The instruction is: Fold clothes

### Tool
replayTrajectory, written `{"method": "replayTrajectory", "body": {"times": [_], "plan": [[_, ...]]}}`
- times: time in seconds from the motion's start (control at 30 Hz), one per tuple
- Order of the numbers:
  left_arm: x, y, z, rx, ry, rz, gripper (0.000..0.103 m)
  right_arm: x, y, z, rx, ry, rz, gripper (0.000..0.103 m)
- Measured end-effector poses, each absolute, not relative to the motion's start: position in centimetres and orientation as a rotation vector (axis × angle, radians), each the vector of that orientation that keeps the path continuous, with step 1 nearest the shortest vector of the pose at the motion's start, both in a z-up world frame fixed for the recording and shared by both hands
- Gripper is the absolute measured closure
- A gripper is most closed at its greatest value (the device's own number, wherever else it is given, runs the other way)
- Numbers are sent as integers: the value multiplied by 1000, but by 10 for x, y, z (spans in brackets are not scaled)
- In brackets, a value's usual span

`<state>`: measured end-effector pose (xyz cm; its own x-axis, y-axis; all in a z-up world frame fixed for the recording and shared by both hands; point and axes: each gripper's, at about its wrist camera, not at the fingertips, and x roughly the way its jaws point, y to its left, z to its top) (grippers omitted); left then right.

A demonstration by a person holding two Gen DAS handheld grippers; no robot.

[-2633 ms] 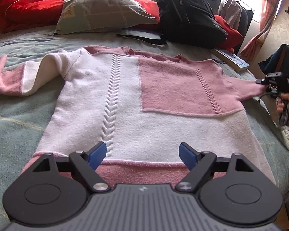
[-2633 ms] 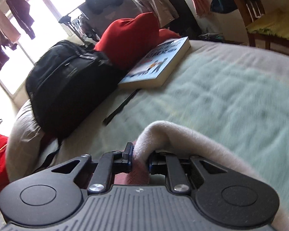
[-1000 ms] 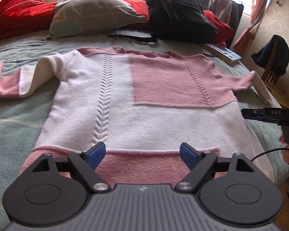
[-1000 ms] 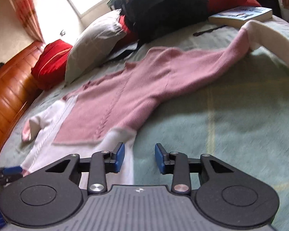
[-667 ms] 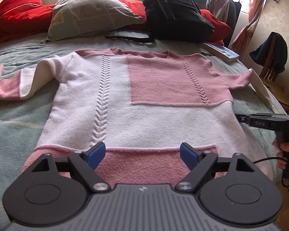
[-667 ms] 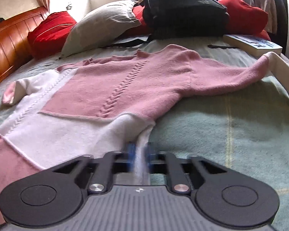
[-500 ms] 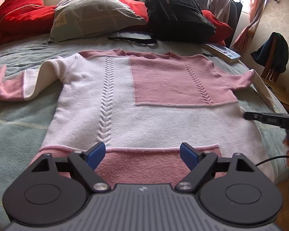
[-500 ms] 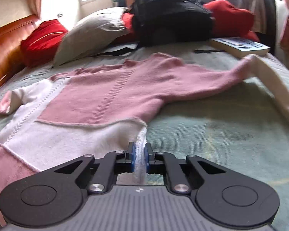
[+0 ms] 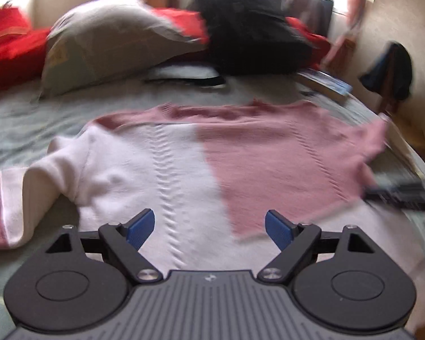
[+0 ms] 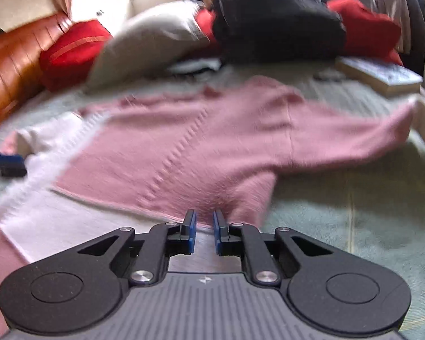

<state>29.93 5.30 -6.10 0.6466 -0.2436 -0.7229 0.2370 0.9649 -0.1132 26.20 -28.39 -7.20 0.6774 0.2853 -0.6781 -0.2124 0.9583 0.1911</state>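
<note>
A pink and white knitted sweater lies face up and spread flat on the bed, neck towards the pillows. My left gripper hovers open over its white chest part, beside the cable stitch, with nothing between the blue pads. My right gripper is shut on the sweater at its right side, under the armpit, where the pink knit puckers towards the tips. The right sleeve stretches out to the bed's edge. The left sleeve bends towards me. Both views are blurred by motion.
A grey pillow, a black backpack and red cushions line the head of the bed. A book lies at the far right corner. A chair with a dark garment stands beyond the bed's right edge.
Both grippers have moved forward up the sweater towards the neck; the hem has dropped out of the left view. The right gripper stays shut on the sweater's side.
</note>
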Motion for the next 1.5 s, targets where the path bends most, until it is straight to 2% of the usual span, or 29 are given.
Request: {"method": "replayTrajectory", "body": {"times": [0.13, 0.23, 0.27, 0.4, 0.53, 0.63, 0.83, 1.0, 1.3, 1.5], "plan": [[317, 89, -87, -40, 861, -228, 19, 235, -304, -66, 133, 774, 270, 89], [305, 107, -75, -83, 855, -236, 19, 210, -300, -53, 68, 756, 273, 77], [300, 105, -68, -67, 844, -236, 19, 202, -297, -48, 42, 747, 275, 68], [276, 81, -52, -17, 800, -417, 14, 177, -271, -38, 25, 718, 404, 63], [267, 67, -71, 38, 891, -479, 14, 163, -252, -61, -10, 780, 407, 62], [262, 89, -86, 96, 867, -394, 13, 132, -265, -72, -33, 771, 387, 58], [250, 103, -60, 35, 853, -362, 15, 96, -276, -60, -26, 807, 346, 55], [236, 99, -32, 40, 847, -301, 14, 106, -205, -41, -68, 735, 481, 48], [185, 109, -9, 99, 821, -193, 12, 158, -30, -58, -216, 656, 672, 47], [163, 122, -13, 85, 815, -208, 12, 122, -46, -73, -266, 729, 645, 44]]}}
